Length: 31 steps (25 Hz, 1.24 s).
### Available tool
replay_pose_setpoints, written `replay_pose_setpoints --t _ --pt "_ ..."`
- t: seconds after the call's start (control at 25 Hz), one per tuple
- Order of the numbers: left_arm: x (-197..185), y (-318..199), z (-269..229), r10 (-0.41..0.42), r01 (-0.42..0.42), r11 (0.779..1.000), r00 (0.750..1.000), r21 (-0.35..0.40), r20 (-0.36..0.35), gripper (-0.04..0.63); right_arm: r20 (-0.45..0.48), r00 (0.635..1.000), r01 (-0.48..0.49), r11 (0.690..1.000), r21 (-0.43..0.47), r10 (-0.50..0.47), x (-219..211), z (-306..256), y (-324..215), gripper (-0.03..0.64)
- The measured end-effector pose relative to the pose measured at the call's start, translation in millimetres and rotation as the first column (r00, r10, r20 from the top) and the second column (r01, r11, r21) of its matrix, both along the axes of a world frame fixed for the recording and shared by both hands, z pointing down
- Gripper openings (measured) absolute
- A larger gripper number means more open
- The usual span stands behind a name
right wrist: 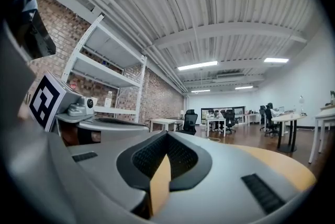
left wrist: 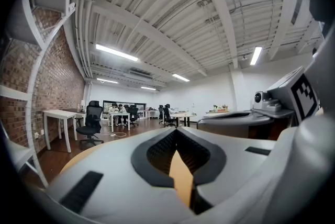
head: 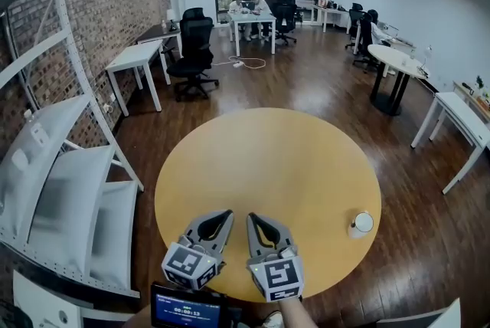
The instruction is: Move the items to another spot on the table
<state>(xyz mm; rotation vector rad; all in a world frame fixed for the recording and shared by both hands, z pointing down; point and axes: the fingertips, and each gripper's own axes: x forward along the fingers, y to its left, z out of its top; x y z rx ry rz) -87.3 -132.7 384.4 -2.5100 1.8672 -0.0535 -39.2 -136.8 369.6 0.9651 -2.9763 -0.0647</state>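
Note:
A small white cup [head: 360, 224] stands near the right edge of the round yellow table [head: 276, 158]. My two grippers rest side by side over the table's near edge, pointing away from me and well left of the cup. The left gripper [head: 223, 216] has its jaws together with nothing between them. The right gripper [head: 254, 218] is likewise shut and empty. In the left gripper view the jaws [left wrist: 177, 134] meet, with a strip of tabletop showing behind them, and the same holds in the right gripper view [right wrist: 166, 137]. The cup appears in neither gripper view.
A white shelf rack with pale cushions [head: 53, 188] stands to the left by a brick wall. White desks [head: 138, 58] and black office chairs [head: 193, 50] fill the room beyond. A small screen [head: 186, 309] sits below the grippers.

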Motion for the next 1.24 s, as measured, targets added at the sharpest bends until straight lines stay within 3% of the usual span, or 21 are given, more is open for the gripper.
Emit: replay_pose_setpoints --t 0.32,1.24 --pt "-17.3 14.4 -9.8 -0.003 0.003 1.0 1.0 -0.029 -0.026 0.003 -0.015 1.0 -0.012 1.0 0.021 0.012 -19.5 -2.1 7.9 0.002" --pt "-8.6 23.7 -16.3 0.036 -0.037 0.999 0.999 -0.032 -0.027 0.003 -0.004 0.999 -0.053 0.998 0.017 0.053 -12.1 -12.9 19.1 0.002"
